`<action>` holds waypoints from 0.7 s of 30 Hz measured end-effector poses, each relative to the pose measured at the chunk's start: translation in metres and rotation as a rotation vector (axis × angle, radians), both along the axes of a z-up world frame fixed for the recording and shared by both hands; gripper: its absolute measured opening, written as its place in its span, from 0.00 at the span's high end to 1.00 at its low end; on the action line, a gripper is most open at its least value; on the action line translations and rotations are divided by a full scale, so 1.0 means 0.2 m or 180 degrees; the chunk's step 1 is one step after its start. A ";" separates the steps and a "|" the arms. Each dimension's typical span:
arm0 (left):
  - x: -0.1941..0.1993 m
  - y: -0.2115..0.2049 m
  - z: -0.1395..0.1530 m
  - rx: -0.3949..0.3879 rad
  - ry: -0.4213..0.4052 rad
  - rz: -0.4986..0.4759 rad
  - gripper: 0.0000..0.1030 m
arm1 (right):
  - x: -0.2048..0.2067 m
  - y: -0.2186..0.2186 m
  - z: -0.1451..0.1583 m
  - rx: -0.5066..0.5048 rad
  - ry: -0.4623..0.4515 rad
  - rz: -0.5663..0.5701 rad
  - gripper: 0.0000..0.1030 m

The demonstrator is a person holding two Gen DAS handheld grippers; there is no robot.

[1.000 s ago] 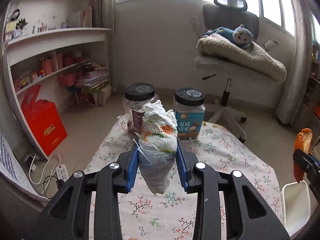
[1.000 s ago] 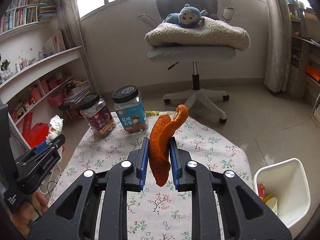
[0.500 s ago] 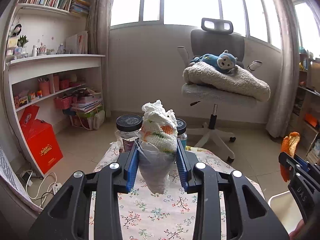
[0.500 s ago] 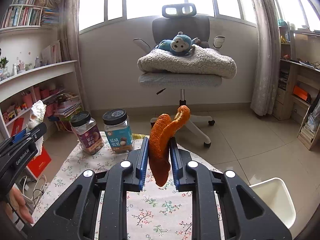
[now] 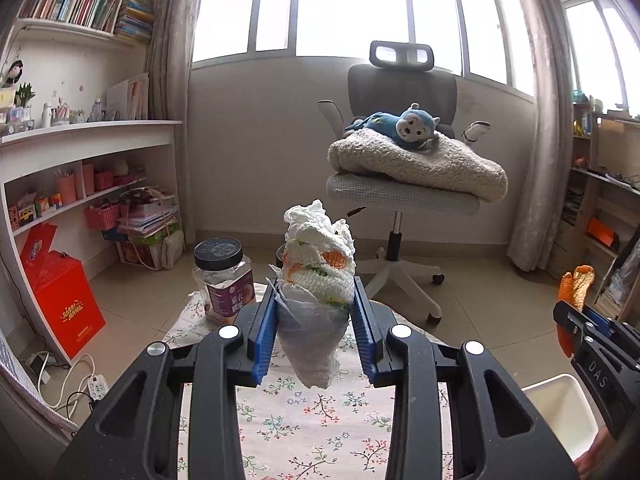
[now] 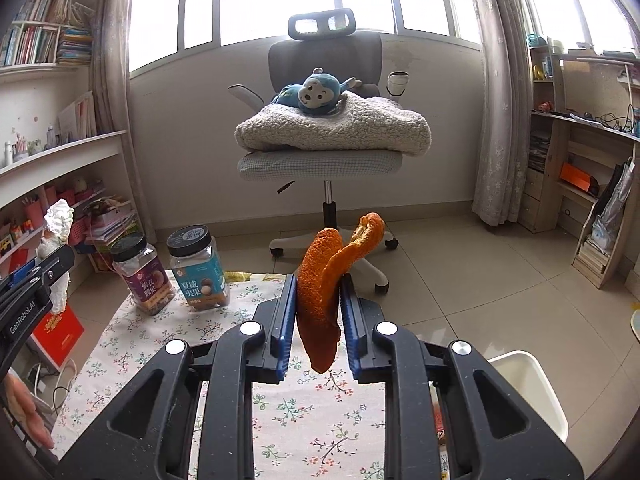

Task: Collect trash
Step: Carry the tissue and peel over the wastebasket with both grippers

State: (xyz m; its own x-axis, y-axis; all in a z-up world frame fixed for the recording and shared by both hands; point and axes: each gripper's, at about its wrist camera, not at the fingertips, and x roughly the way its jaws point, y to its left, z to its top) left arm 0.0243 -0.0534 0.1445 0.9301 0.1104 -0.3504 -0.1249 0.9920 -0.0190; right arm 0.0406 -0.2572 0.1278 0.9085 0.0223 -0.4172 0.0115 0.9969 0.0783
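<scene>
Sticking up between the right hand-held gripper [image 6: 316, 322] pads, orange peel [image 6: 320, 296].

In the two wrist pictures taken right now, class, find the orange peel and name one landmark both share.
Left wrist view: orange peel at the far right edge, sticking up from the right gripper.
Right wrist view: the peel at centre, clamped between the blue pads.
Shared landmark: the office chair with the blue monkey toy.

Table [image 6: 132, 344] covered in a floral cloth [image 6: 320, 432]. Two black-lidded jars stand on it at the far left end, just beside each other: purple-label jar [image 6: 146, 276] and teal-label jar [image 6: 200, 272]. Tiled floor [image 6: 480, 280] around the table carries a white bin [image 6: 536, 392] just beside its right edge.
</scene>
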 end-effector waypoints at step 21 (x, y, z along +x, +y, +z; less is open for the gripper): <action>-0.01 -0.39 -0.04 0.0126 0.0038 -0.0488 0.66 | -0.04 -0.43 -0.03 0.0111 0.0118 -0.0539 0.78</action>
State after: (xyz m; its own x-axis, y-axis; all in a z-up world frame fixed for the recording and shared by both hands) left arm 0.0225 -0.1315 0.1370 0.9328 -0.0188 -0.3598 0.0282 0.9994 0.0211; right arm 0.0317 -0.3439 0.1219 0.8845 -0.1147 -0.4522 0.1825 0.9771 0.1091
